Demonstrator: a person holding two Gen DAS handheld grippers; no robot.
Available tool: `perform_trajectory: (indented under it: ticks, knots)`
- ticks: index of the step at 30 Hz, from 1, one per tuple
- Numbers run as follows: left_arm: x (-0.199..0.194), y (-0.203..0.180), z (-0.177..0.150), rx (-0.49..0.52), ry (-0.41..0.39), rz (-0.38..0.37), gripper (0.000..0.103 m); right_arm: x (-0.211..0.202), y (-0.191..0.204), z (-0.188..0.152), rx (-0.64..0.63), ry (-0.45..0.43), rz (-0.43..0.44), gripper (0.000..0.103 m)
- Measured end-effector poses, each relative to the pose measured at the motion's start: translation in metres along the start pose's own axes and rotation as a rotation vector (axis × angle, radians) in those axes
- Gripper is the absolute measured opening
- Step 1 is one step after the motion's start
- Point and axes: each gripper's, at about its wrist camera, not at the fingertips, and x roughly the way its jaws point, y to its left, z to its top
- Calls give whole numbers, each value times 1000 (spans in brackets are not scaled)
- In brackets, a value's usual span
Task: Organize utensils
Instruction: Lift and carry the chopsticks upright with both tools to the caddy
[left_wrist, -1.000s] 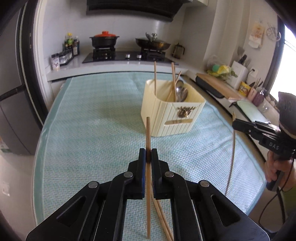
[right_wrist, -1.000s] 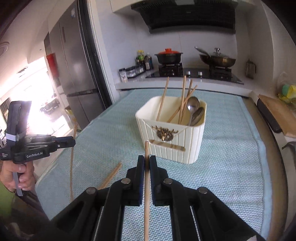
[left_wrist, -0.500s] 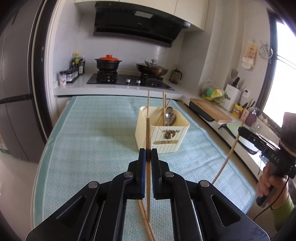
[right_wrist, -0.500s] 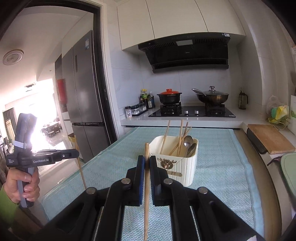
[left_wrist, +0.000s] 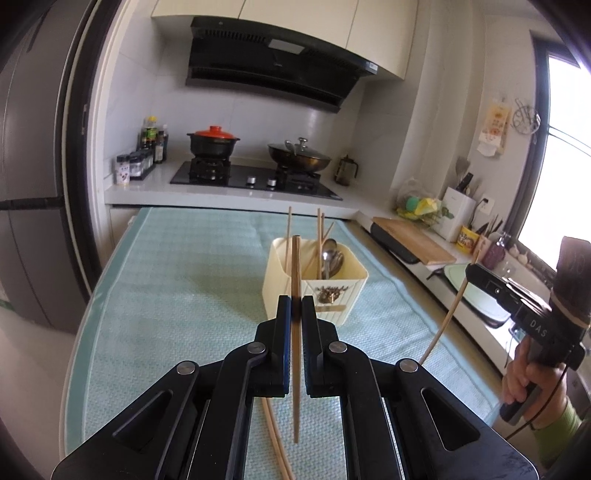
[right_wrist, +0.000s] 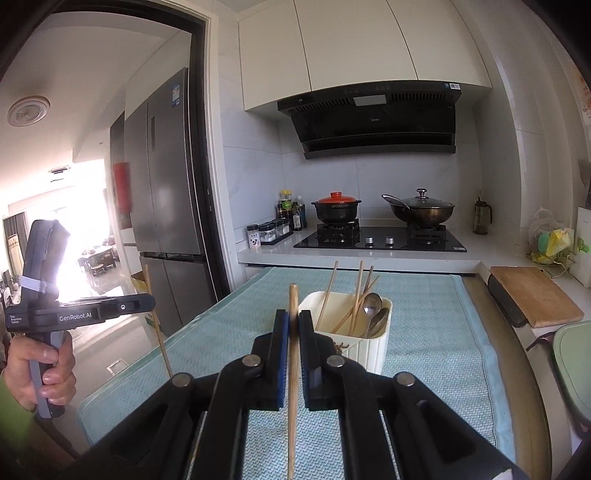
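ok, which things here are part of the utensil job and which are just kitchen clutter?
Job:
- left tongs, shut on a chopstick
- right tongs, shut on a chopstick
- cream holder with chopsticks and spoons
- loose chopsticks on the mat

Clutter:
- red-lidded pot
- wok
- cutting board
- spice jars

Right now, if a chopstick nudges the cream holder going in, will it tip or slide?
Probably steady: the holder is squat and wide-based, and sits flat on the textured mat, which should resist sliding. It already carries spoons and chopsticks, likely adding a little weight. A thin chopstick pinched in the left gripper likely pushes too weakly to tip it.
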Motion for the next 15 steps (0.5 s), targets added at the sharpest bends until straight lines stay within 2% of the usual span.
perform_trajectory:
  ticks: [15]
  knots:
    - [0, 4, 31, 13, -16, -28, 3, 6, -8, 31, -30, -13, -30, 6]
